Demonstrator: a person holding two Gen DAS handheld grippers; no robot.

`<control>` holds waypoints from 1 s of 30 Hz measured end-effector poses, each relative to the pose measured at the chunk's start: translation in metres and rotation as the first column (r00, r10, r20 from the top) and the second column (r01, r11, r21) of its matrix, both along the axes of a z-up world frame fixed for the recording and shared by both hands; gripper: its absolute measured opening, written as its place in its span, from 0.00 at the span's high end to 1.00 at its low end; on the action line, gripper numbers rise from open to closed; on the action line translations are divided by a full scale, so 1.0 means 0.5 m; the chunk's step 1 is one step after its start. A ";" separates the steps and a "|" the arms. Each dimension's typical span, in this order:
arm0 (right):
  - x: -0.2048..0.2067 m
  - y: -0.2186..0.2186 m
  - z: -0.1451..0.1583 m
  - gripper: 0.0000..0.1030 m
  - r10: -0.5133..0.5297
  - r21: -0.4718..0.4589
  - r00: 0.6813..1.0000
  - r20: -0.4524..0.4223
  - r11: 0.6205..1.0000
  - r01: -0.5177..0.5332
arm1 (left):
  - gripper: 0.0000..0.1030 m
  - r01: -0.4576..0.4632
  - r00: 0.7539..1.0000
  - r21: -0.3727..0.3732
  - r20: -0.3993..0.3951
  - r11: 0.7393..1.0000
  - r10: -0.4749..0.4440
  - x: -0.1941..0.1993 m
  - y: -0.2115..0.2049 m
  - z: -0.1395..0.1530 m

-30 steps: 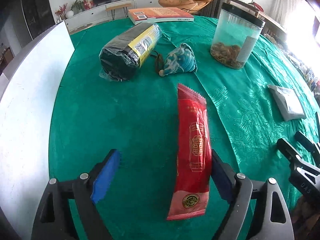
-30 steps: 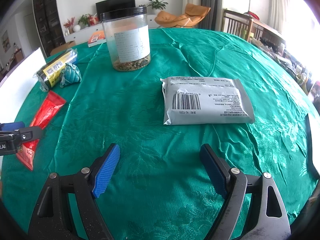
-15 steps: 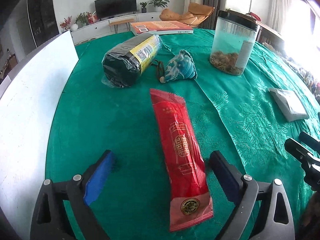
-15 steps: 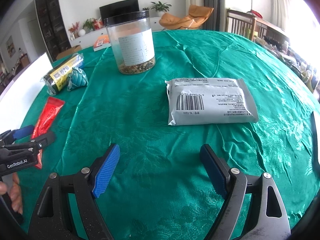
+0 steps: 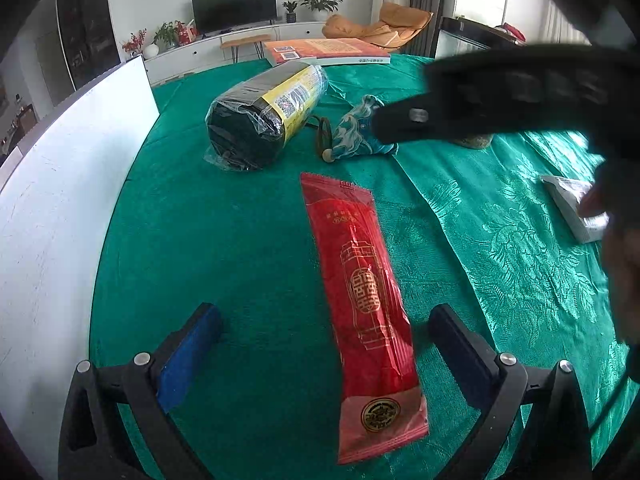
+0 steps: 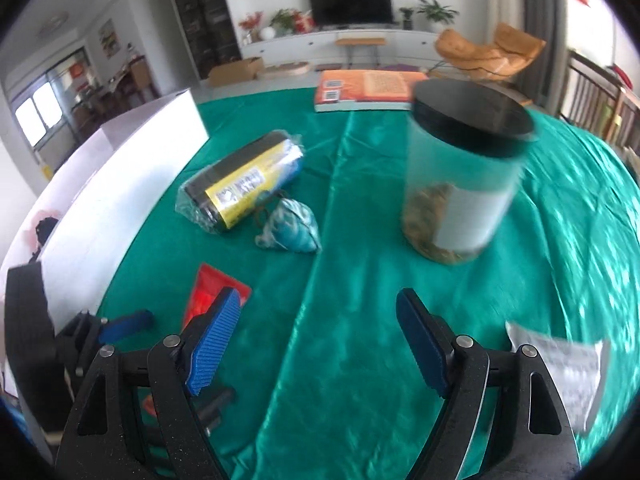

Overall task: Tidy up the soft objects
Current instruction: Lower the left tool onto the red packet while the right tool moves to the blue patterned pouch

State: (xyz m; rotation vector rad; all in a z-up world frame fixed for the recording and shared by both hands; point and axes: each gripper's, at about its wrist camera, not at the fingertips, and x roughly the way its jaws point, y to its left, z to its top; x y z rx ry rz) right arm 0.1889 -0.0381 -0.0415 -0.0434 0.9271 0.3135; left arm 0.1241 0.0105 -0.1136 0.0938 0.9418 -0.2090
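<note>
A long red packet (image 5: 360,280) lies flat on the green cloth between the jaws of my left gripper (image 5: 320,330). Those jaws are opening wide and neither pad touches the packet. Beyond it rest a black roll with a yellow label (image 5: 260,128) and a small teal pouch (image 5: 356,136). My right gripper (image 6: 316,312) hovers over bare cloth with its jaws closing slightly and nothing between them. The pouch (image 6: 292,228) and the roll (image 6: 240,184) are ahead of it to the left. A grey-white packet (image 6: 560,368) lies at its lower right.
A clear jar with a black lid (image 6: 460,184) stands right of the pouch. An orange book (image 6: 368,88) lies at the far edge. A white board (image 5: 60,200) borders the table's left side. The right gripper's blurred body (image 5: 500,96) crosses the left wrist view.
My right gripper swung left, away from the grey-white packet toward the jar and pouch, and now crosses the left wrist view. The left jaws widened and stand clear of the red packet.
</note>
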 end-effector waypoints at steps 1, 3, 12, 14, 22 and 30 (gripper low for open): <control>0.026 0.020 -0.008 0.21 0.016 -0.015 1.000 -0.015 1.000 -0.016 | 0.00 0.000 1.000 -0.001 0.000 1.000 0.000 0.000 0.000 0.000; 0.069 0.052 -0.025 0.23 0.037 -0.037 0.999 -0.028 0.999 -0.038 | 0.00 0.000 1.000 -0.001 0.000 1.000 0.000 0.000 0.000 0.000; 0.055 0.012 -0.047 0.53 0.019 0.011 0.998 -0.066 1.000 -0.019 | 0.00 0.000 1.000 -0.002 0.000 1.000 0.000 -0.001 0.000 0.001; 0.001 -0.028 -0.029 0.53 -0.012 -0.011 0.999 -0.048 1.000 0.011 | 0.00 0.000 1.000 -0.001 0.000 1.000 0.000 -0.001 -0.001 0.001; -0.233 -0.199 -0.018 0.54 -0.203 0.013 0.977 -0.072 0.979 0.204 | 0.00 0.005 1.000 0.002 -0.002 1.000 -0.005 -0.002 -0.001 0.001; -0.323 -0.288 -0.055 0.54 -0.408 0.015 0.912 -0.026 0.912 0.409 | 0.00 0.062 0.996 0.032 -0.071 0.998 -0.060 0.004 -0.025 0.020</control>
